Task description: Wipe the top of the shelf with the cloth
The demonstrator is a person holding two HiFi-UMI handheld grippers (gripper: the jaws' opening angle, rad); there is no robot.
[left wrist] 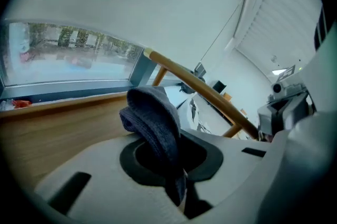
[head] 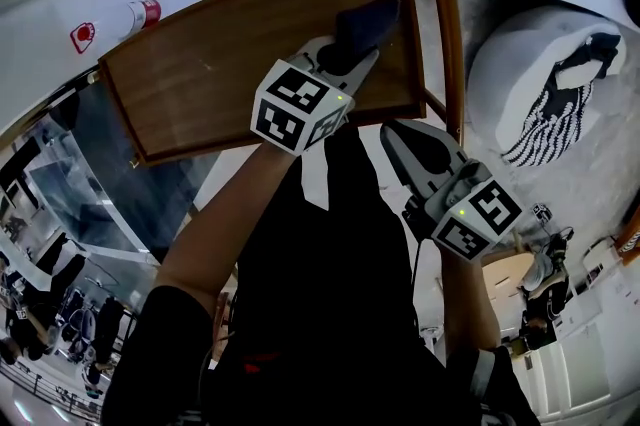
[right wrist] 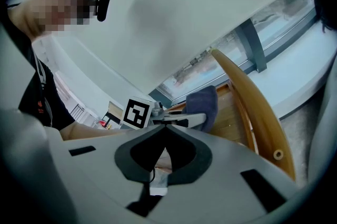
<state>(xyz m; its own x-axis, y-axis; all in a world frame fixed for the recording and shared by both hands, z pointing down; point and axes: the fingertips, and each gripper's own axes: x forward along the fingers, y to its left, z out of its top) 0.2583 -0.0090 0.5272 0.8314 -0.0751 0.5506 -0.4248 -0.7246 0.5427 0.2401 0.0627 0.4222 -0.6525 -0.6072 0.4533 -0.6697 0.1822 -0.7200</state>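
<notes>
Two grippers: the left gripper (head: pixel 348 52) clamps a folded dark grey cloth (head: pixel 366 22) at the far right corner of the brown wooden shelf top (head: pixel 200 74), bare wood stretching left; the right gripper (head: pixel 392 131), jaws together, hangs off the near edge

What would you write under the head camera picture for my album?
Left gripper holds a dark cloth over the wooden shelf top; right gripper hangs shut nearby.

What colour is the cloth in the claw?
Dark bluish grey, a knitted-looking cloth pinched in the left claw; clearest in the left gripper view.
</notes>
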